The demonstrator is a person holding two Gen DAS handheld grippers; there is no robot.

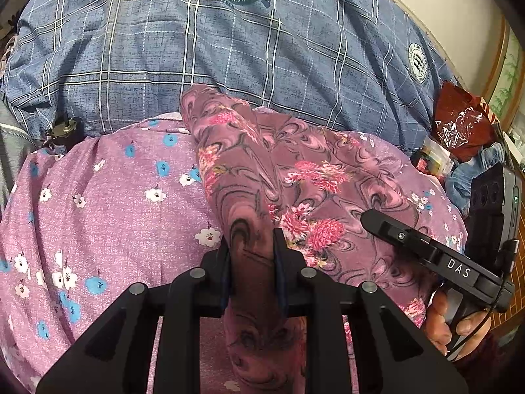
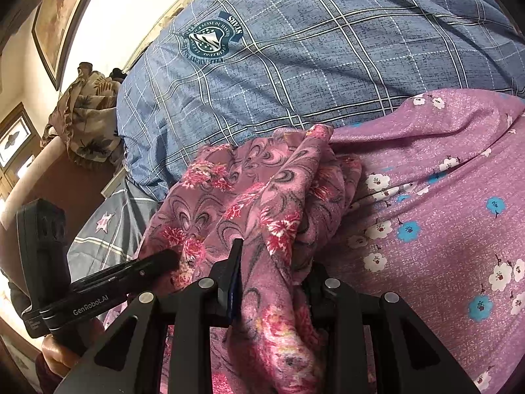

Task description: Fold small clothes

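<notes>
Nearest to you, both your left tool [image 1: 252, 246] and right tool [image 2: 272, 256] pinch the dark floral garment [image 1: 288, 177], bunched on the lilac flowered cloth [image 1: 108, 197] before the blue checked quilt [image 1: 229, 59]; next, I think, spread it flat

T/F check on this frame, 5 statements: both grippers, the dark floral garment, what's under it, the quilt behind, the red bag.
1. The left gripper is clamped on the dark pink floral garment. True.
2. The right gripper is open and holds nothing. False: a fold of the same garment is pinched between its fingers.
3. The garment lies on a lilac cloth with blue and white flowers. True.
4. The quilt behind is plain red. False: it is blue plaid with round crests.
5. A shiny red bag sits at the right edge of the left wrist view. True.
</notes>
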